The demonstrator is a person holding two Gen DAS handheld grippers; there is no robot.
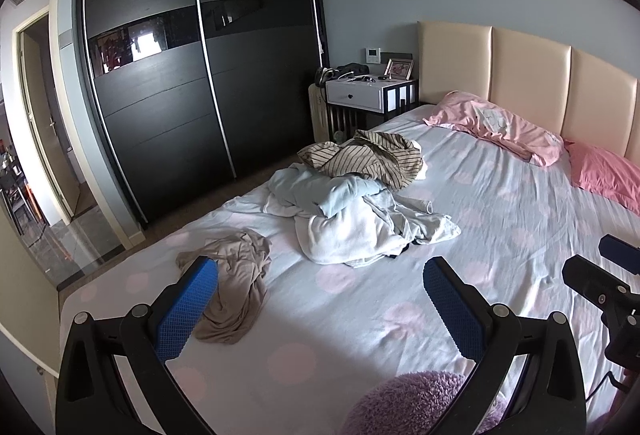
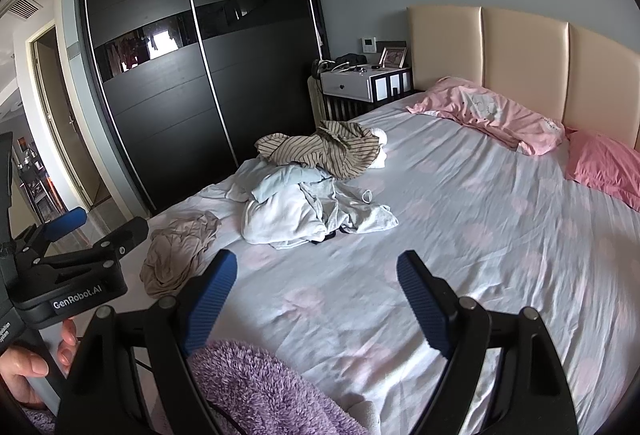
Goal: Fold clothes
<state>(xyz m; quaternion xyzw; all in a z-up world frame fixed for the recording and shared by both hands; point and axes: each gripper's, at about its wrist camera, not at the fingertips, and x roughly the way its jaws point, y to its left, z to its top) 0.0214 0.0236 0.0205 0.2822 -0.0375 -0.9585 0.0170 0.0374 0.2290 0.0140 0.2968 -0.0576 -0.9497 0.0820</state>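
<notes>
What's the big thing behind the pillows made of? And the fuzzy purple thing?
The headboard looks like smooth cream leather or vinyl: padded panels with a soft sheen. The purple thing looks like shaggy plush fabric, its surface thick with fluffy tufts. Exact materials can't be confirmed.

Bed [image 1: 500, 203] in pale sheet, clothes heap [image 1: 360, 195], beige garment [image 1: 236, 283], pink pillows [image 1: 504, 127]

Bare sheet [image 1: 332, 315] lies open ahead of both claws; clothes pile [image 1: 360, 211] beyond, beige garment [image 1: 236, 287] left, purple fleece [image 2: 256, 391] beneath.
</notes>
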